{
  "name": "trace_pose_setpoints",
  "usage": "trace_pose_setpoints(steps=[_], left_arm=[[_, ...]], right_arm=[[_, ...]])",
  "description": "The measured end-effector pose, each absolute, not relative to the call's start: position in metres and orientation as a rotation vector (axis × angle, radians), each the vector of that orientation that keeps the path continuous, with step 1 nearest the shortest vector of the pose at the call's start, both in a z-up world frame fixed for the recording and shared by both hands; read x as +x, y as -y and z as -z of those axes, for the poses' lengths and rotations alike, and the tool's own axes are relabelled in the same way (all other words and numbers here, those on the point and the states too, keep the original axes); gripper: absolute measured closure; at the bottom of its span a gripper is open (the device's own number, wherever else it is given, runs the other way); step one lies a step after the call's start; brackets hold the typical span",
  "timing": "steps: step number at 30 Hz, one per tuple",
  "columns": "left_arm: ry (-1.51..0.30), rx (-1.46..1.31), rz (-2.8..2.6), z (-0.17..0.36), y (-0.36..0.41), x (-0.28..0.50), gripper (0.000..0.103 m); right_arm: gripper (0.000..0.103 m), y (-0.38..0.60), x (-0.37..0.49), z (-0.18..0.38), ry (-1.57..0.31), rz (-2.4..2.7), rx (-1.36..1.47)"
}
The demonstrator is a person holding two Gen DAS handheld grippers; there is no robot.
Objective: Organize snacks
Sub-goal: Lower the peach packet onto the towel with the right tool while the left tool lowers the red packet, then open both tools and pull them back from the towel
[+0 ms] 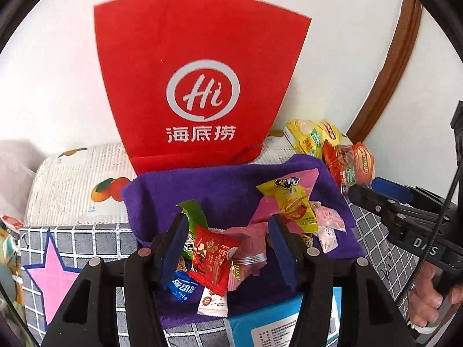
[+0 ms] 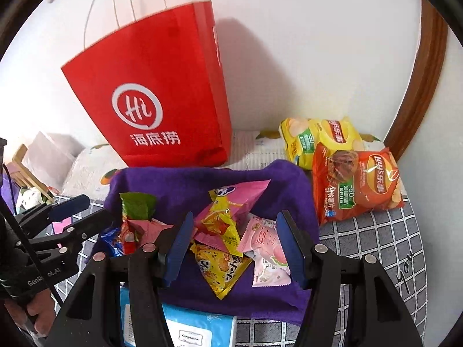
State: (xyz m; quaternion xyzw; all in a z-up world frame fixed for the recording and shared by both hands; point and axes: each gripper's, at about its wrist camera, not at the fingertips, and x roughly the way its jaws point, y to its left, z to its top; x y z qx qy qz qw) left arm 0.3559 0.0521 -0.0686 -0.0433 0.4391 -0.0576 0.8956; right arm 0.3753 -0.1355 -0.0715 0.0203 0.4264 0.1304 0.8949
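Two grippers hover over a purple towel (image 1: 185,193) that carries a loose heap of small snack packets. The left gripper (image 1: 228,248) has its jaws wide apart and holds nothing; between them, on the near part of the towel, lie a red packet (image 1: 215,260), a green packet (image 1: 194,217) and a blue packet (image 1: 183,287). The right gripper (image 2: 240,248) also has its jaws spread wide and empty, with a yellow packet (image 2: 221,269) and a pale pink packet (image 2: 267,257) lying on the towel between them. Nearer the towel's middle sits another yellow packet (image 2: 222,217) on top of a bright pink wrapper (image 2: 249,193).

Behind the towel, against the white wall, a red paper bag (image 2: 156,101) stands upright with its white cord handles up. To the right of the towel, off its edge, an orange bag of crisps (image 2: 356,185) leans over a yellow bag of crisps (image 2: 315,138) behind it. The towel rests on a grey checked cover (image 2: 376,245) with a pink star (image 1: 50,274) to the towel's left. A light blue tissue pack (image 2: 199,329) lies at the towel's near edge.
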Motion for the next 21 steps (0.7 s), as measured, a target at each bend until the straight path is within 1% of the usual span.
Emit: trace_pose_setpoints(steps=[3,5,7,9,13,17,18,19,21], left_arm=[[-0.892,-0.074,0.114,0.059,-0.046,0.347,0.048],[-0.880,-0.061,0.111,0.052,-0.041,0.341,0.048],[-0.862,-0.055,0.108,0.045,-0.039,0.333,0.048],[-0.848,-0.052,0.112,0.039,-0.038,0.323,0.048],[-0.847,-0.065,0.118,0.033,-0.042,0.298,0.048],[-0.806,-0.061,0.127,0.025,-0.044,0.263,0.048],[-0.798,-0.056,0.125,0.024,-0.044,0.255,0.046],[-0.790,-0.053,0.121,0.024,-0.045,0.248,0.042],[-0.770,-0.045,0.098,0.025,-0.047,0.232,0.039]], right_arm=[[0.043,0.136,0.364,0.058,-0.845,-0.270,0.039],[0.041,0.136,0.355,0.050,-0.827,-0.262,0.031],[0.031,0.141,0.344,0.043,-0.807,-0.258,0.052],[0.028,0.146,0.331,0.040,-0.792,-0.265,0.076],[0.028,0.151,0.304,0.039,-0.791,-0.214,0.056],[0.028,0.149,0.269,0.046,-0.789,-0.193,0.034],[0.028,0.148,0.259,0.049,-0.795,-0.186,0.026],[0.028,0.147,0.252,0.052,-0.805,-0.182,0.019],[0.028,0.146,0.234,0.058,-0.828,-0.169,0.017]])
